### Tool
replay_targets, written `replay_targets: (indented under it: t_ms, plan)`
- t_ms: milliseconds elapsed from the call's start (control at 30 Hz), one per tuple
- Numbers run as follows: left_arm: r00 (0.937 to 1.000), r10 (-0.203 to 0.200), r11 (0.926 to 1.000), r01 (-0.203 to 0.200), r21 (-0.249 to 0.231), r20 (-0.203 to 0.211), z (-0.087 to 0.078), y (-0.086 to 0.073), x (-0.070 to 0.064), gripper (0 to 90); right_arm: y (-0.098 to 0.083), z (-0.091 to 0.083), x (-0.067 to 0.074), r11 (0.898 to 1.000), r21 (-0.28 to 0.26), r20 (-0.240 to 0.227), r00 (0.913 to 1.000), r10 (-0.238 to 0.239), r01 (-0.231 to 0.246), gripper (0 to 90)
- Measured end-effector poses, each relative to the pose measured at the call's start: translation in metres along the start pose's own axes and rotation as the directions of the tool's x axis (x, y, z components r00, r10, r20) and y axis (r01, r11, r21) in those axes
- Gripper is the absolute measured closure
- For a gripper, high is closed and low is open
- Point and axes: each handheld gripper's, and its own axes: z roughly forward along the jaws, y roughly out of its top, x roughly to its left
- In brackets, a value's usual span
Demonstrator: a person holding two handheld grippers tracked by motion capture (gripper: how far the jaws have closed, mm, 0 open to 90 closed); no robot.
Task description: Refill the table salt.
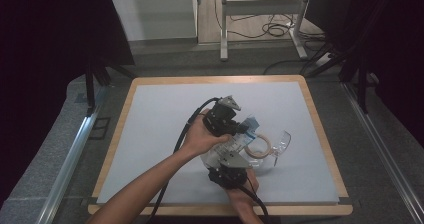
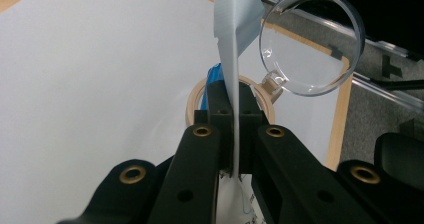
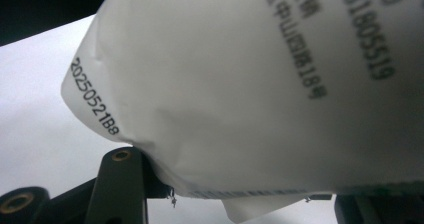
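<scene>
Pale grey mat on wood-edged table [image 1: 150, 82]. Left gripper [image 2: 234, 101] jaws pinched shut on white printed packet [image 3: 260, 84], mid-mat, above clear round lidded container [image 2: 312, 44] w/ tan ring [image 2: 192, 101]. Right gripper [image 1: 231, 159] at packet's edge; grip unclear.

grey floor [image 1: 380, 149], cables [image 1: 272, 29], dark curtains [image 1: 45, 59].

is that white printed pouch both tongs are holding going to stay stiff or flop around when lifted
Probably floppy: the white printed plastic pouch creases and bulges over the right tongs. Its thin flat edge, pinched in the left tongs, curls at the top. It likely feels light and may be slippery.
</scene>
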Motion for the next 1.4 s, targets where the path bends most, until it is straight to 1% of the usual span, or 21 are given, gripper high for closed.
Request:
replay_targets:
  t_ms: [167,200,233,433,467,667,800,867,933,1000,1033,1200,1267,1300,1400]
  plan:
    - [1.0000,0.004,1.0000,-0.004,0.008,-0.001,0.002,0.003,-0.002,90.0,0.000,0.000,-0.001,1.000,0.000,0.005,1.0000,0.007,-0.007,45.5]
    - [1.0000,-0.002,1.0000,0.002,0.007,-0.001,0.003,0.004,-0.003,90.0,0.000,-0.001,-0.001,1.000,-0.003,0.007,0.9999,0.008,-0.008,45.7]
    - [0.9999,0.010,0.9999,-0.009,0.013,-0.004,0.003,0.005,-0.004,90.0,0.000,-0.001,-0.002,1.000,-0.006,0.008,0.9999,0.006,-0.006,46.0]
    - [0.9999,0.011,0.9998,-0.011,0.016,-0.012,0.003,0.007,-0.005,90.0,0.002,-0.002,-0.002,1.000,-0.012,0.007,0.9999,0.014,-0.014,46.3]
    - [0.9997,0.021,0.9995,-0.020,0.023,-0.014,0.002,0.007,-0.005,90.0,0.002,-0.002,-0.002,1.000,-0.013,0.006,0.9999,0.016,-0.016,46.3]
    - [0.9998,0.015,0.9995,-0.015,0.027,-0.010,0.002,0.008,-0.004,90.0,0.003,-0.002,-0.002,1.000,-0.013,-0.001,0.9997,0.023,-0.023,46.2]
    - [0.9997,0.021,0.9992,-0.021,0.035,-0.007,0.001,0.010,-0.003,90.0,0.005,-0.002,-0.002,1.000,-0.016,-0.001,0.9997,0.024,-0.024,46.4]
    - [0.9999,0.013,0.9994,-0.013,0.032,-0.001,0.001,0.011,-0.002,90.0,0.005,-0.002,-0.001,1.000,-0.022,0.009,0.9999,0.012,-0.012,47.1]
    - [0.9999,0.017,0.9992,-0.017,0.037,-0.003,0.001,0.012,-0.002,90.0,0.005,-0.002,-0.001,1.000,-0.026,0.013,0.9999,0.008,-0.007,47.3]
    - [0.9998,0.018,0.9990,-0.018,0.040,-0.005,0.001,0.012,-0.002,90.0,0.006,-0.002,-0.001,1.000,-0.027,0.011,0.9999,0.012,-0.011,47.4]
    - [0.9996,0.026,0.9986,-0.026,0.045,-0.007,0.001,0.013,-0.003,90.0,0.006,-0.002,-0.001,1.000,-0.028,0.012,0.9998,0.013,-0.013,47.5]
    - [0.9997,0.021,0.9987,-0.020,0.047,-0.010,0.002,0.014,-0.003,90.0,0.006,-0.003,-0.002,0.999,-0.030,0.011,0.9998,0.018,-0.017,47.8]
    - [0.9997,0.023,0.9985,-0.023,0.050,-0.011,0.002,0.014,-0.003,90.0,0.006,-0.003,-0.002,0.999,-0.033,0.008,0.9996,0.025,-0.025,47.9]
    - [0.9994,0.032,0.9980,-0.031,0.056,-0.012,0.002,0.014,-0.003,90.0,0.006,-0.003,-0.002,0.999,-0.036,0.010,0.9996,0.028,-0.028,48.0]
    - [0.9993,0.033,0.9978,-0.032,0.058,-0.016,0.003,0.014,-0.003,90.0,0.005,-0.003,-0.002,0.999,-0.035,0.007,0.9995,0.031,-0.031,48.2]
